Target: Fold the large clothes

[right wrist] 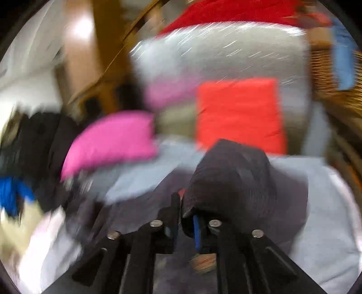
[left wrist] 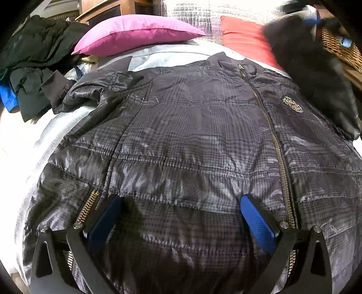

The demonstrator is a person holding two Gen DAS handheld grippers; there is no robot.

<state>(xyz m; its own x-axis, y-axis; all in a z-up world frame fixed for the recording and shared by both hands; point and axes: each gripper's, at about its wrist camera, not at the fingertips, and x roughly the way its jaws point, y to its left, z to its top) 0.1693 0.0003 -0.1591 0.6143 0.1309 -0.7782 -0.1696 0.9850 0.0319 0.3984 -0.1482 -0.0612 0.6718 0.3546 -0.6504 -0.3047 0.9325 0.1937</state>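
Note:
A dark checked quilted jacket [left wrist: 192, 135] lies flat and zipped up, front side up, on a pale grey bed [left wrist: 158, 54]. My left gripper [left wrist: 181, 199] hovers over its lower part, open wide, its blue pads [left wrist: 258, 221] apart and nothing between them. One of the jacket's sleeves [left wrist: 301, 58] rises off the bed at the top right as a dark blur. In the blurred right wrist view, my right gripper [right wrist: 186, 214] has its fingers close together on that dark sleeve [right wrist: 233, 176], which bunches up over them.
A pink pillow [left wrist: 135, 34] and a red pillow [left wrist: 244, 38] lie at the head of the bed. A heap of dark and blue clothes [left wrist: 34, 56] sits at the left. A wicker basket [left wrist: 339, 47] stands at the right, wooden furniture [left wrist: 108, 9] behind.

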